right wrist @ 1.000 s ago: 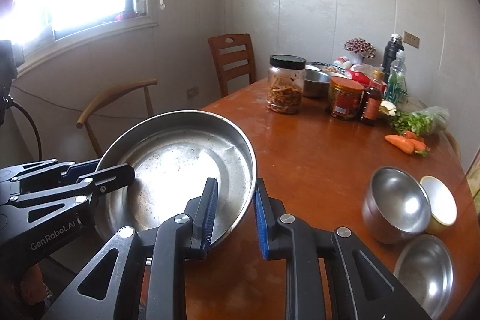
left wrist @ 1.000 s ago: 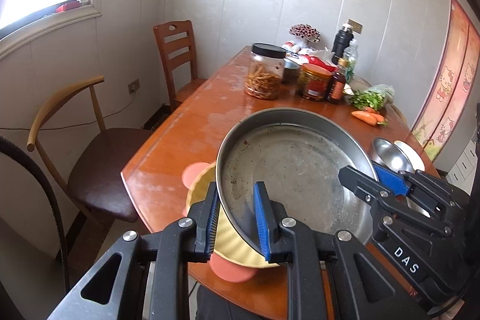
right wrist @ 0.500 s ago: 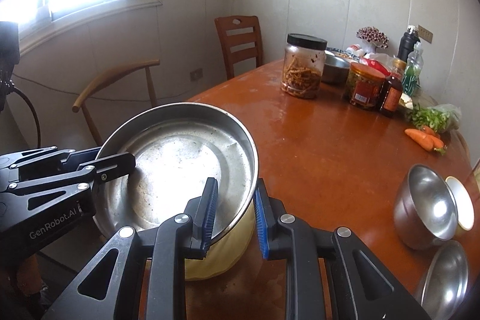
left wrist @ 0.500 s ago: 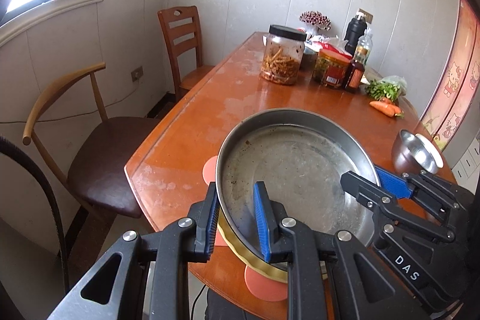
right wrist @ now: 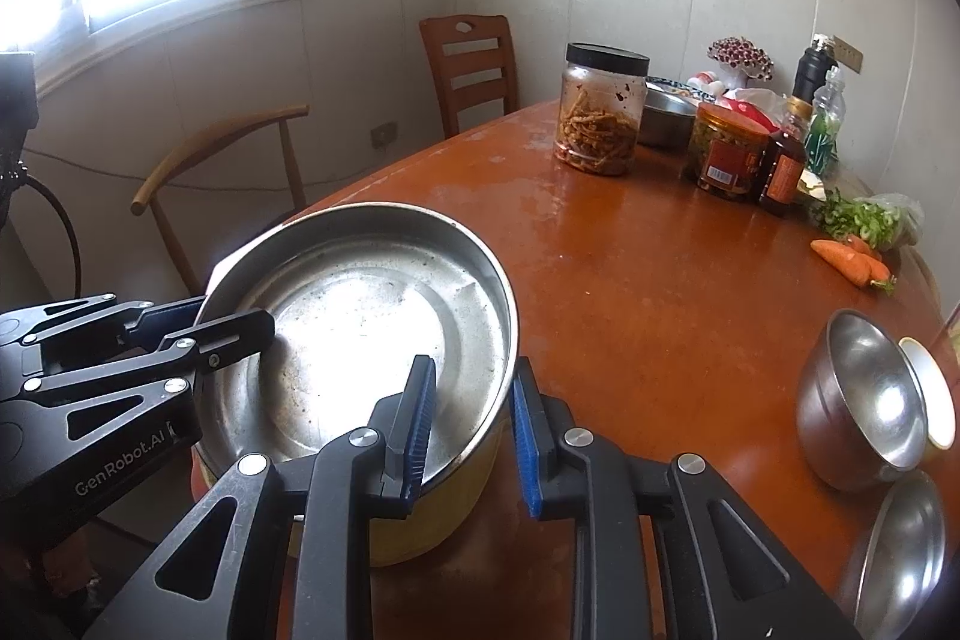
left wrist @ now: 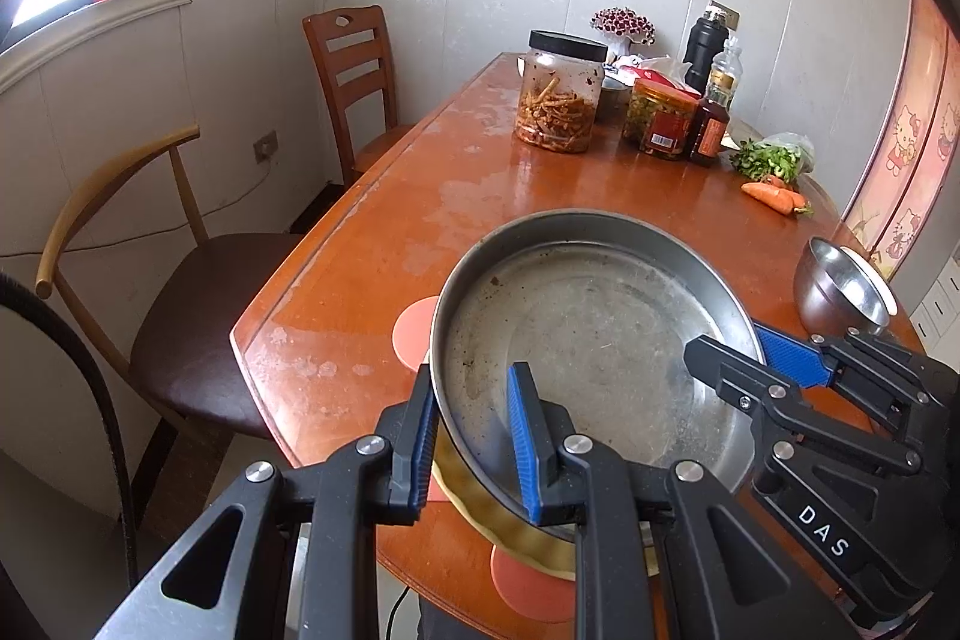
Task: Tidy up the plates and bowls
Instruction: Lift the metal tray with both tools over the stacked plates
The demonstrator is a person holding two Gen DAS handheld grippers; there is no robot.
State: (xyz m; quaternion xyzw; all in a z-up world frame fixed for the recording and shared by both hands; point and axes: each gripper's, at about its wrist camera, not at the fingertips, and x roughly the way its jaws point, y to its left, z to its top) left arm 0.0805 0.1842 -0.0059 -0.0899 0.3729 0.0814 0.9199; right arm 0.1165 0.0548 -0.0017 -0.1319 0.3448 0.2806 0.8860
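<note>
We hold the pan (left wrist: 591,340) between two grippers, low over the near end of the table (left wrist: 480,196). In the left-wrist view, at lower centre, our left gripper (left wrist: 471,436) pinches the pan's near rim, one pad outside, one inside. At the right of that frame our right gripper (left wrist: 774,358) clamps the rim's right side.

Under the pan sits a yellow bowl (left wrist: 522,532), and orange discs (left wrist: 411,334) peek out beside it. Whether the pan already rests on the bowl we cannot tell.

Risks, as we judge them: both grips are thin rim pinches, so if one lets go early the pan tips. The stack is near the table edge, so a skewed landing could shove it off. In the right-wrist view, at the right edge, steel bowls (right wrist: 864,400) lie well apart, out of harm.
</note>
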